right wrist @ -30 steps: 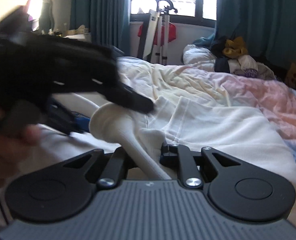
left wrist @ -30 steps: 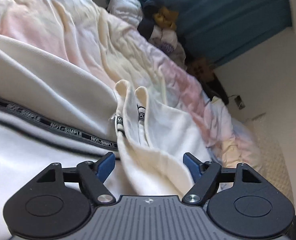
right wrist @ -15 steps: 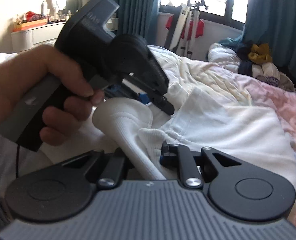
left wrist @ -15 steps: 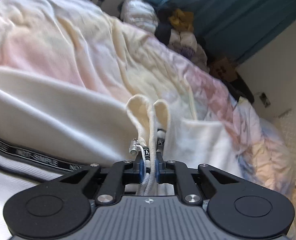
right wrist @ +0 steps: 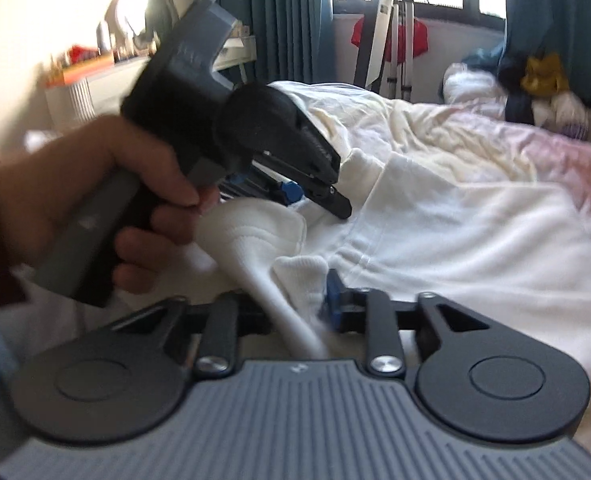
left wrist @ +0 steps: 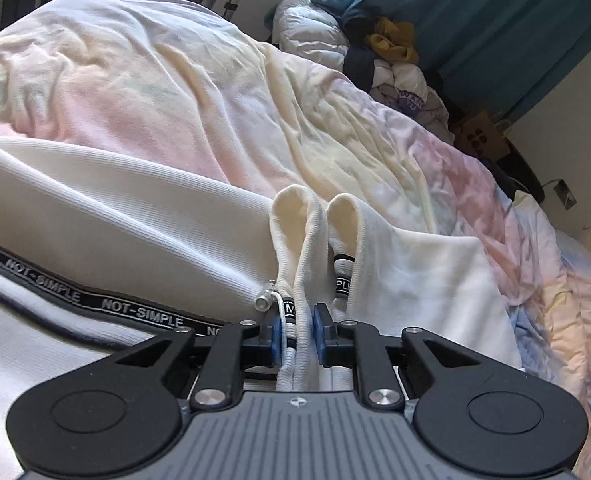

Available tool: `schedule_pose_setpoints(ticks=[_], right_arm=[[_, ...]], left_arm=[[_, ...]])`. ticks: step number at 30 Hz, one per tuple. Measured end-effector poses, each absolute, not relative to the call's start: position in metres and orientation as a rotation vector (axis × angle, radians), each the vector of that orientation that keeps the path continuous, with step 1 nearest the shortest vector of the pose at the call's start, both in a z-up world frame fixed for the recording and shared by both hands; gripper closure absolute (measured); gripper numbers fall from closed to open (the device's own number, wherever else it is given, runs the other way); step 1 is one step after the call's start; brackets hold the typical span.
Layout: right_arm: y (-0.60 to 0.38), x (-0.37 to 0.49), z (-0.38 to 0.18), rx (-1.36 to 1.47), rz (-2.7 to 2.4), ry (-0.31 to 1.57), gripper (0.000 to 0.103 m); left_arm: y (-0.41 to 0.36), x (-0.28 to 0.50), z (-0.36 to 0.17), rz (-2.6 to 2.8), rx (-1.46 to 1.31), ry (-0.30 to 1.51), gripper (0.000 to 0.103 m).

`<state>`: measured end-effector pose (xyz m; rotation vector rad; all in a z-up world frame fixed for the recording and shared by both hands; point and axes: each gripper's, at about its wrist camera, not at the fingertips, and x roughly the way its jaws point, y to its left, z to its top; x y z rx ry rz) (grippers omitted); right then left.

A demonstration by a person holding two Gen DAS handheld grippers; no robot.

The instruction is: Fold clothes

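Clamped between the blue pads of my left hand-held gripper (left wrist: 298,334) is the ribbed waistband edge of the white garment (left wrist: 135,216), with a white drawstring (left wrist: 281,312) pinched in beside it; the jaws stand close together and are easing open slightly, though the pads press the cloth on both sides. From this wrist view the waistband stands up in two rounded loops just ahead of my fingers, and its long edge runs away toward the far side of the bed (left wrist: 175,80). A black band printed NOT-SIMPLE (left wrist: 95,300) runs leftward from the jaws toward the near left edge of the bed. The garment's body spreads broadly to the left and a flat white panel lies to the right, all on a rumpled pastel quilt. A pile of clothes (left wrist: 391,52) sits at the far end of the bed by the teal curtain (left wrist: 495,20).

From the right wrist view, my right hand-held gripper (right wrist: 295,312) has its jaws opening, with a bunched fold of the white garment (right wrist: 455,232) between them; the blue right pad touches the cloth, while the left pad is hidden, so I cannot tell whether it grips. The fold runs diagonally from the jaws up and left. My left hand (right wrist: 107,200) holds the other gripper just beyond, pointing down and right at the waistband. The frame is blurred.
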<state>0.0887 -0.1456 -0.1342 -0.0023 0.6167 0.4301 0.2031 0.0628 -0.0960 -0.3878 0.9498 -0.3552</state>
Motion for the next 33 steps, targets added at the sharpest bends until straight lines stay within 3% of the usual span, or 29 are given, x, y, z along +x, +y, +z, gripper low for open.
schedule_pose_setpoints(ticks=[4, 12, 18, 23, 25, 30, 33], right_arm=[[-0.167, 0.062, -0.118, 0.105, 0.443, 0.565, 0.047], [-0.185, 0.063, -0.118, 0.124, 0.356, 0.537, 0.044], [-0.158, 0.067, -0.134, -0.025, 0.422, 0.59, 0.046], [-0.163, 0.081, -0.14, 0.029, 0.384, 0.632, 0.048], [-0.167, 0.085, -0.139, 0.063, 0.385, 0.639, 0.051], [-0.179, 0.087, -0.135, 0.165, 0.411, 0.65, 0.081], [-0.185, 0.083, -0.131, 0.204, 0.411, 0.633, 0.085]], left_arm=[[0.072, 0.189, -0.083, -0.35, -0.416, 0.915, 0.085], [0.071, 0.146, -0.051, -0.407, -0.429, 0.808, 0.076], [0.056, 0.14, -0.056, -0.468, -0.419, 0.831, 0.071], [0.052, 0.143, -0.067, -0.504, -0.463, 0.832, 0.063], [0.053, 0.144, -0.069, -0.519, -0.501, 0.824, 0.06], [0.058, 0.145, -0.069, -0.525, -0.556, 0.795, 0.055], [0.062, 0.145, -0.069, -0.53, -0.599, 0.787, 0.054]])
